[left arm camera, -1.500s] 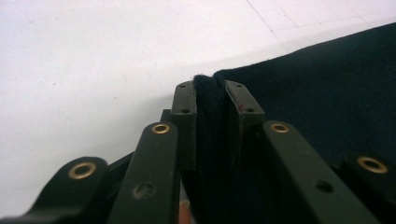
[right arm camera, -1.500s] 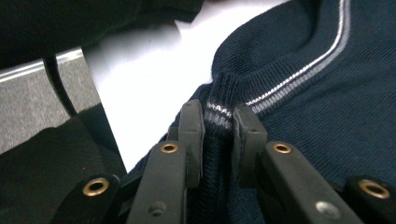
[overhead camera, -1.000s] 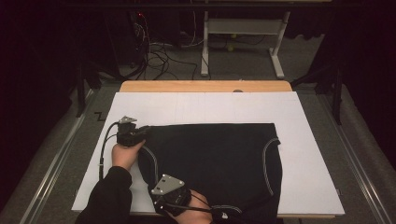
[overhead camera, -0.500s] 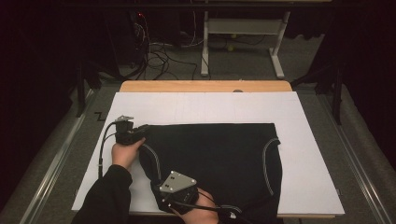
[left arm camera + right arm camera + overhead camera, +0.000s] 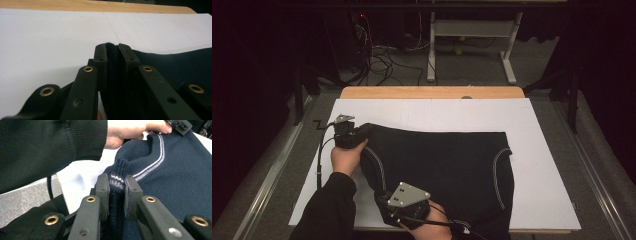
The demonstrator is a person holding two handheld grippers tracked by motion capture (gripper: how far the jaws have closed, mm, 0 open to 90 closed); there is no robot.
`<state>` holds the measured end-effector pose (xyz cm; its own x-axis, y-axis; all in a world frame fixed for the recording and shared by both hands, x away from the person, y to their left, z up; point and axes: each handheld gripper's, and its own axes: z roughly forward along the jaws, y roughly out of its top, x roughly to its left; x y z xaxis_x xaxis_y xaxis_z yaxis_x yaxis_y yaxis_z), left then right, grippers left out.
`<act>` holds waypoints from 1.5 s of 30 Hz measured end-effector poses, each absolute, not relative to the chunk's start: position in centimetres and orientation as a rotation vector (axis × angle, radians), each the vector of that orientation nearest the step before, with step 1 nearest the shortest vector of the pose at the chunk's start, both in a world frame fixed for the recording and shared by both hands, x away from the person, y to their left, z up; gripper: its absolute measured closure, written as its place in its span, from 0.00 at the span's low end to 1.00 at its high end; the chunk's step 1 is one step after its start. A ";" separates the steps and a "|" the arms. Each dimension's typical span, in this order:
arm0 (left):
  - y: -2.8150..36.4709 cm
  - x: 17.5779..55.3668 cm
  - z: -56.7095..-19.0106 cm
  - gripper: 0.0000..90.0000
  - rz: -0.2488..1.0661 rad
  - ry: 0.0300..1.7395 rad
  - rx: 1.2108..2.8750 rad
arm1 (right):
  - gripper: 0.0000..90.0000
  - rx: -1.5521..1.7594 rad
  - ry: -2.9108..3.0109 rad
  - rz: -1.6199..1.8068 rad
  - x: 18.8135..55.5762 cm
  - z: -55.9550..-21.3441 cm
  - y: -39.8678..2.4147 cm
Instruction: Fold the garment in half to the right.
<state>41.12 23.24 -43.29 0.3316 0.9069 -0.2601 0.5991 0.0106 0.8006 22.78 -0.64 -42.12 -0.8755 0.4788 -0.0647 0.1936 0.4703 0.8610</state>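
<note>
A dark navy knit garment (image 5: pixel 447 165) with pale stripes along its openings lies spread on the white board (image 5: pixel 542 150). At the garment's far left corner, my left gripper (image 5: pixel 365 130) is shut on a fold of the dark cloth (image 5: pixel 175 65), which fills the gap between its jaws (image 5: pixel 113 51). Near the front edge, my right gripper (image 5: pixel 385 199) is shut on the ribbed, striped hem (image 5: pixel 175 175); the knit is pinched between its jaws (image 5: pixel 117 182). The right gripper view also shows the left hand (image 5: pixel 130 130) and black sleeve.
The white board rests on a wooden tabletop whose far edge (image 5: pixel 432 92) is visible. Bare board lies to the left, right and far side of the garment. Behind the table are floor cables (image 5: pixel 382 55) and a white frame (image 5: pixel 472 30).
Both grippers stay shut on the garment. The right one has shifted a little right and away from the front edge; the garment's left edge is drawn up between the two.
</note>
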 end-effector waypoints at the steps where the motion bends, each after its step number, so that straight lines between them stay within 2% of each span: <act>1: 23.2 41.1 -43.2 0.83 0.428 1.370 1.691 | 0.87 0.567 2.424 1.365 22.8 -42.0 -0.7; 22: 24.3 41.2 -42.5 0.84 0.452 1.381 1.698 | 0.87 0.530 2.456 1.403 23.2 -41.8 0.1; 45: 31.8 38.7 -41.2 0.83 0.542 1.428 1.673 | 0.87 0.399 2.467 1.426 22.2 -41.4 6.9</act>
<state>38.70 31.81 -41.21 0.2545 0.9473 -0.1948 0.5800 0.0116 0.8146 22.24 6.87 -41.41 -0.9276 0.3628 -0.0887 0.1041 0.4793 0.8714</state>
